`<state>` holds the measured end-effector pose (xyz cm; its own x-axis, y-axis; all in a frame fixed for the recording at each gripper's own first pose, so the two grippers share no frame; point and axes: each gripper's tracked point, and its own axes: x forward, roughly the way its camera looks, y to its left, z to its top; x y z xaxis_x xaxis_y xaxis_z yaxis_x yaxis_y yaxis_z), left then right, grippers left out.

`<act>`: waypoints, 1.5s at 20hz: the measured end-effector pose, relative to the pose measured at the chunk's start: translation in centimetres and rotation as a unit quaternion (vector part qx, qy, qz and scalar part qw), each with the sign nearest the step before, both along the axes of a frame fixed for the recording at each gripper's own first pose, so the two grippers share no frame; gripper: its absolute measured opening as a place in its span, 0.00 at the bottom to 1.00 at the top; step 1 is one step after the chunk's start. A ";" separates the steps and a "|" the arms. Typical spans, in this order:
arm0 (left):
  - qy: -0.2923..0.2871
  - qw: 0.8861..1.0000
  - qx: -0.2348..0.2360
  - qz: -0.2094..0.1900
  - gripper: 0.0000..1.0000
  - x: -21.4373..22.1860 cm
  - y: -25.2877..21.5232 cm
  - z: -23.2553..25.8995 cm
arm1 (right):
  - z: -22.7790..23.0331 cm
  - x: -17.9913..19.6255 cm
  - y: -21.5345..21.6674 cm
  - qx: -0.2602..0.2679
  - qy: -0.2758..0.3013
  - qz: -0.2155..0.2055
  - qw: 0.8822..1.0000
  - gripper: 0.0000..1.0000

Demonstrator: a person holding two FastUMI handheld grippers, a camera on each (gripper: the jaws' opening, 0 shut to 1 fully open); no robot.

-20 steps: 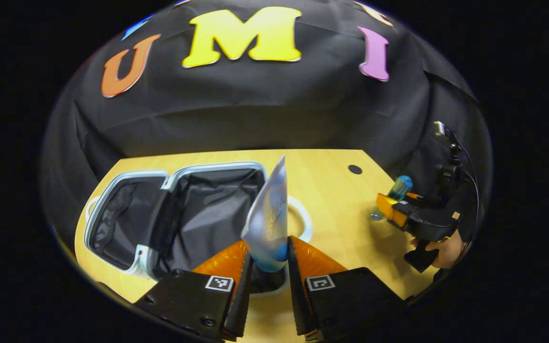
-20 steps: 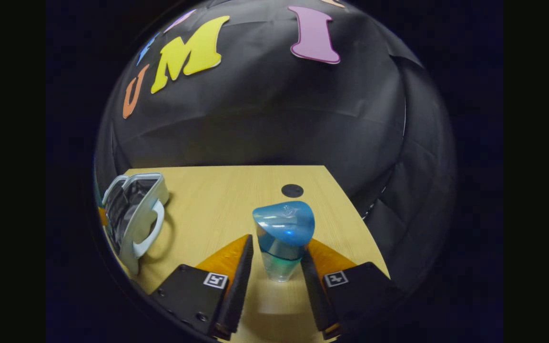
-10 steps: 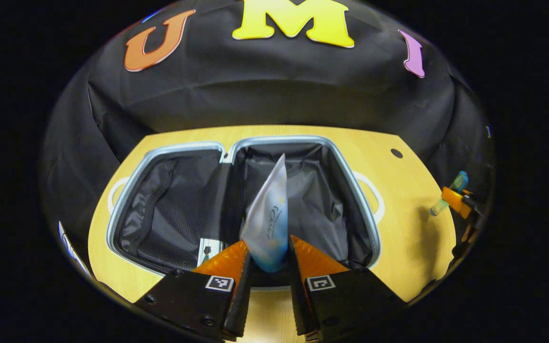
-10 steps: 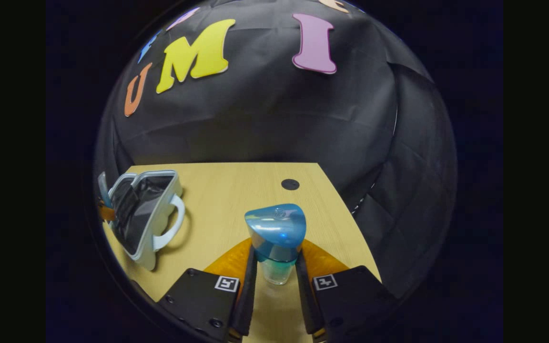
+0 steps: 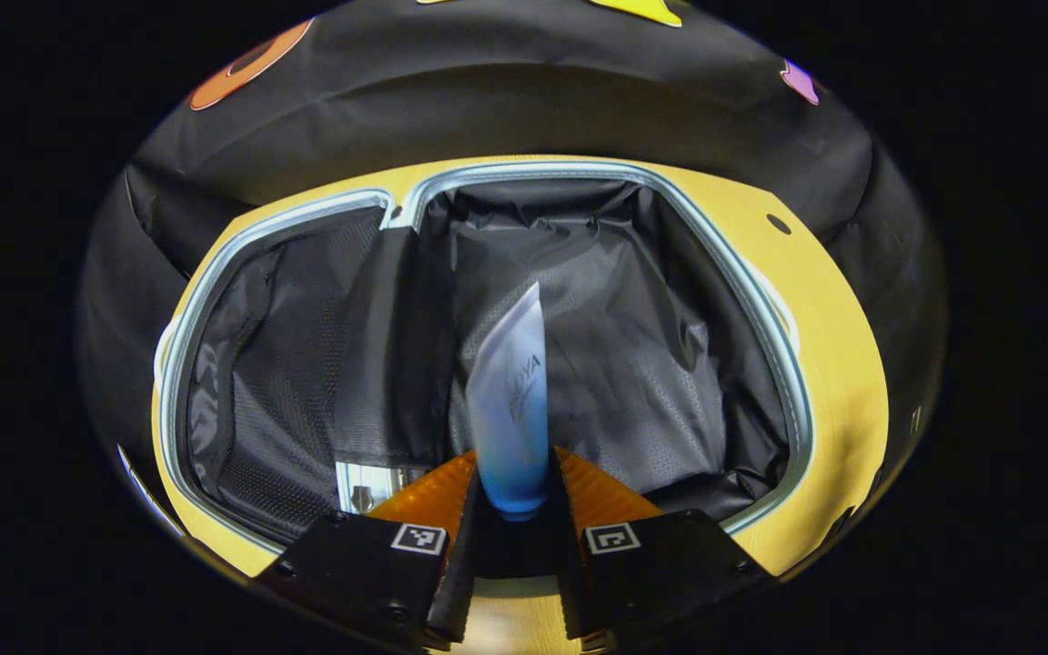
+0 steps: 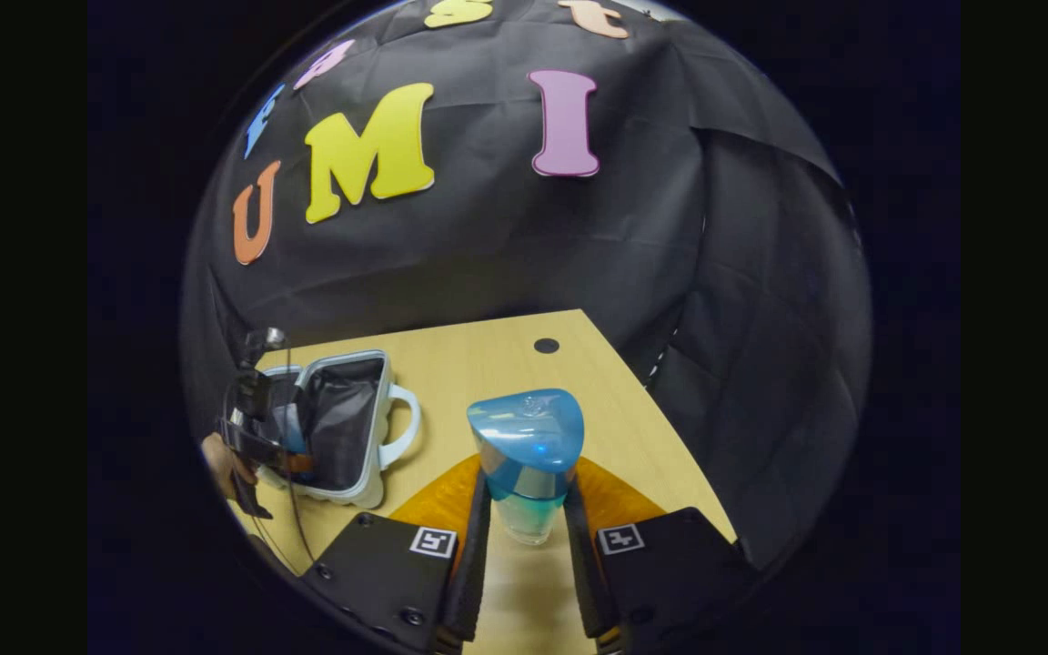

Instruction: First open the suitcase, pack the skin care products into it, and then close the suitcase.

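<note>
Tube hanging over the open suitcase, bottle waiting off to the right.

You are holding the left tongs (image 5: 513, 528) pinched on the lower end of the pale tube (image 5: 510, 409), and its long axis is pointing up and away from you, over the right-hand compartment of the suitcase (image 5: 765, 318), which is lying flat and open on the table (image 5: 838, 364). The dark lining is sitting straight beyond the tongs, so the drop is turning on lowering into that half, not the left one. Your right tongs (image 6: 518, 537) are gripping the blue-capped bottle (image 6: 524, 455) upright, with the suitcase lying well off to their left. How close the tube is hanging to the lining is hard to judge, and the near rim is being cut off by the left tongs.
</note>
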<state>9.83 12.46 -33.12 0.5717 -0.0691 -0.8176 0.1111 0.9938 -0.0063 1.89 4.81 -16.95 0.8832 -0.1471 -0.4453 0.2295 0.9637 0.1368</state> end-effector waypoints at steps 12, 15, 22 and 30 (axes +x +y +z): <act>-0.003 1.000 -0.022 0.004 0.46 0.5 -1.0 -0.4 | 1.4 -1.6 5.3 -0.025 -0.006 0.021 0.999 0.40; -0.027 0.999 -0.042 0.004 0.65 0.0 -1.7 1.2 | 2.4 0.0 8.1 -0.033 -0.011 0.050 0.998 0.40; -0.173 0.983 -0.056 -0.008 0.89 -1.7 0.3 9.7 | 2.5 4.7 16.3 -0.020 0.001 0.127 0.992 0.40; -0.346 0.938 -0.015 -0.001 0.90 -7.4 9.3 18.7 | -3.1 11.7 25.7 -0.019 0.075 0.196 0.978 0.40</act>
<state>2.41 21.72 -14.46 0.9644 -0.0883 -0.2493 0.1013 0.9941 0.0398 13.63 30.49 -20.08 0.8001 0.1702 -0.5752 -0.1439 0.9854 0.0914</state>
